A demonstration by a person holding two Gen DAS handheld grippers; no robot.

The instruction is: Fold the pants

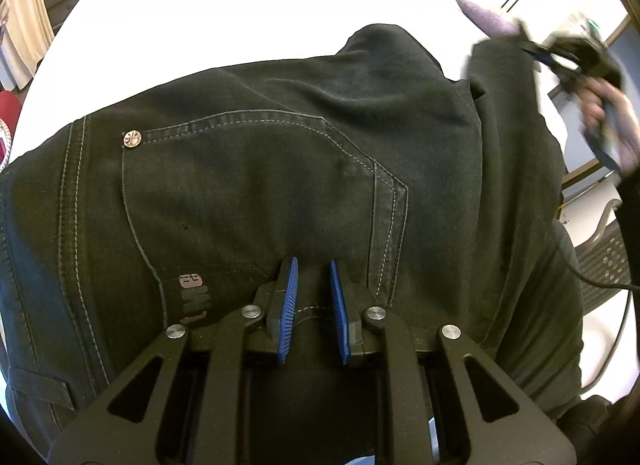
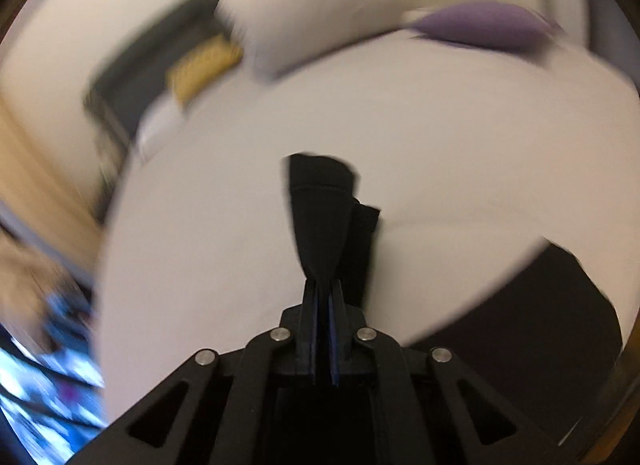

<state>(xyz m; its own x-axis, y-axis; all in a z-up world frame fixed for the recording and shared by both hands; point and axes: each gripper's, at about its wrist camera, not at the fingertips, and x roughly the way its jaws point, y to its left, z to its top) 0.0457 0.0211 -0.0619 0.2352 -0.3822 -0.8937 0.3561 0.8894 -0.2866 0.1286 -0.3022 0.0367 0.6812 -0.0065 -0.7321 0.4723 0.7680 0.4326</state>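
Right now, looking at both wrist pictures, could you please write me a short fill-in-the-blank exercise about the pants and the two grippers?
1. The pants are ____ in colour.
2. They lie on a ____ table.
3. The right gripper is ____ on a bunched end of the pants.
4. The metal rivet sits at a corner of the back ____.

Missing words: black; white; shut; pocket

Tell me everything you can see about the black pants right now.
The black pants look like denim with pale stitching, a back pocket with a metal rivet, and a small printed logo. They lie spread on a white surface. The left tongs pinch a fold near the pocket; the right tongs are shut on a hemmed end, lifted.
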